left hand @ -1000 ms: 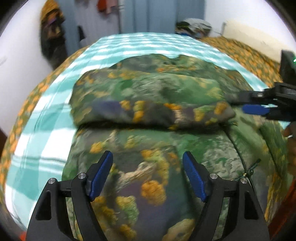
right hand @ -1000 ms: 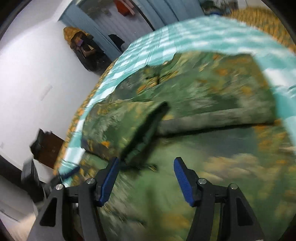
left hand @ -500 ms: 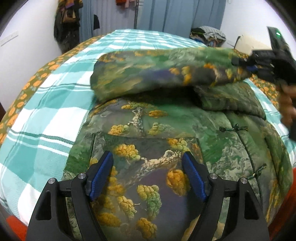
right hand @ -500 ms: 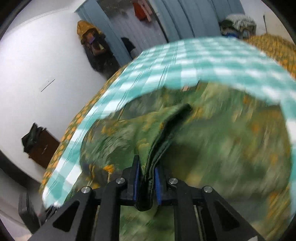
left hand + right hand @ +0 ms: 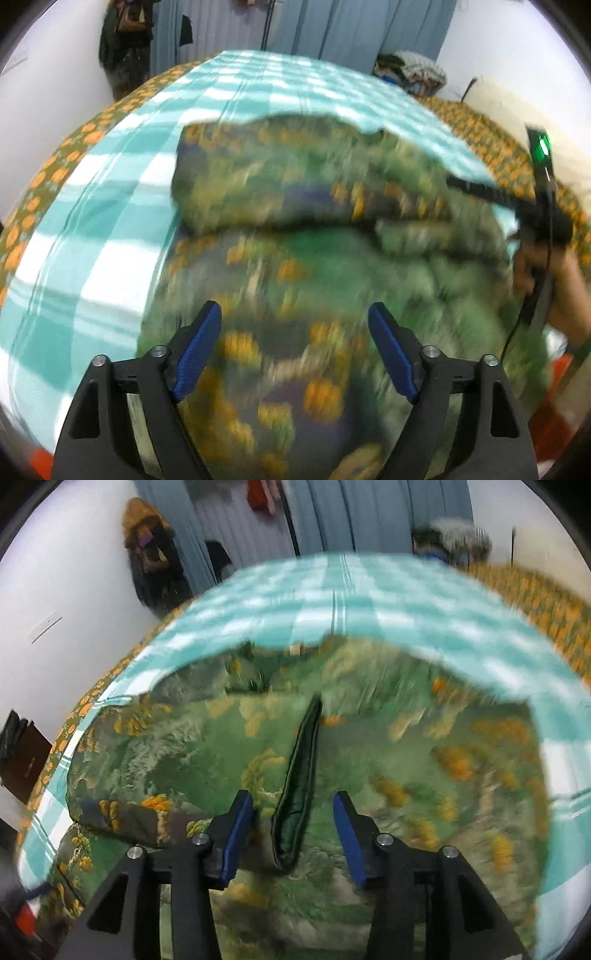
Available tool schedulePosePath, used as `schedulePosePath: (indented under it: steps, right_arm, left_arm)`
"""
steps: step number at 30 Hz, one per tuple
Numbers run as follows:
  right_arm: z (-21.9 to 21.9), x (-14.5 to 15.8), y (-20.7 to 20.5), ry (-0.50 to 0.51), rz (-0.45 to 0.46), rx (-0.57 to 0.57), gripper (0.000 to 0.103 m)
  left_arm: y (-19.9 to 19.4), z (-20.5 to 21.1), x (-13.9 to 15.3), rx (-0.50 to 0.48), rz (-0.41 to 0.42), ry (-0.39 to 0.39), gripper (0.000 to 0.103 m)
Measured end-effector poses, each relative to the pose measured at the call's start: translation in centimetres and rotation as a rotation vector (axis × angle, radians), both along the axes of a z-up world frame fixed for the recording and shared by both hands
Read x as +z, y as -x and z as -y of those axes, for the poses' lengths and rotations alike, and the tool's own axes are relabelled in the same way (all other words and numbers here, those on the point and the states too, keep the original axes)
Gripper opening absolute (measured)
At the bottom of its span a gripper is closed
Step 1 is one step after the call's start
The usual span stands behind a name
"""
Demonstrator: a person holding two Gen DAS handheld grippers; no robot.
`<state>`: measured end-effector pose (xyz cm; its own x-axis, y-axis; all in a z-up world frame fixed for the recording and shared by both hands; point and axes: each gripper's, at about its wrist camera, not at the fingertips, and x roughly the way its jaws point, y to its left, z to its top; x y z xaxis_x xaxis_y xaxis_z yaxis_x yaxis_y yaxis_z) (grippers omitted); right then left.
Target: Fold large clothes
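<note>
A: Where is the garment?

B: The padded jacket point(image 5: 332, 258), green with an orange and yellow tree print, lies spread on the bed point(image 5: 110, 229), over a teal and white checked blanket point(image 5: 258, 85). One sleeve point(image 5: 303, 192) is folded across the body of the jacket.

A: What about the left gripper?

B: The left gripper point(image 5: 295, 347) hangs over the lower part of the jacket with its blue pads point(image 5: 195, 354) spread wide and opening. Nothing sits between them; the cloth is below, and this view is blurred.

A: And the right one?

B: The right gripper point(image 5: 291, 834) has its jaws opening. The dark green cuff point(image 5: 299, 786) of the sleeve stands on edge between the pads, but neither pad presses on it; there is a gap on each side. In the left wrist view that same gripper shows at the right edge, held in a hand point(image 5: 546, 280), with a green light on its body.

A: Anything around the bed?

B: An orange flowered sheet point(image 5: 48, 173) shows along the bed's edges. Blue curtains point(image 5: 369, 513) hang behind, with dark clothes point(image 5: 151, 565) against the white wall and a heap of things point(image 5: 410, 74) at the far corner.
</note>
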<state>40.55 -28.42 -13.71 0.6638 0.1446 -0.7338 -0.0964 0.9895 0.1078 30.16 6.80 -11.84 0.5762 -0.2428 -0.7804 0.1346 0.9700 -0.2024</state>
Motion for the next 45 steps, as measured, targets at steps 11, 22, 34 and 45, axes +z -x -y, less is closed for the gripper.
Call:
schedulePosePath:
  steps: [11, 22, 34, 45]
  right_arm:
    - [-3.7, -4.7, -4.1, -0.011, -0.187, 0.123, 0.046]
    - [-4.2, -6.0, -4.1, -0.018, -0.188, 0.105, 0.046]
    - [-3.5, -6.1, -3.7, -0.052, -0.169, 0.102, 0.046]
    - [-3.3, -6.3, -3.4, -0.071, -0.154, 0.099, 0.046]
  left_arm:
    - [-15.3, 0.0, -6.2, 0.076, -0.161, -0.038, 0.074]
    - [-15.4, 0.7, -6.2, 0.038, -0.199, -0.09, 0.077]
    - [-23.6, 1.4, -6.8, 0.106, -0.219, -0.034, 0.084]
    - [-27.1, -0.2, -8.7, 0.14, -0.197, 0.005, 0.089]
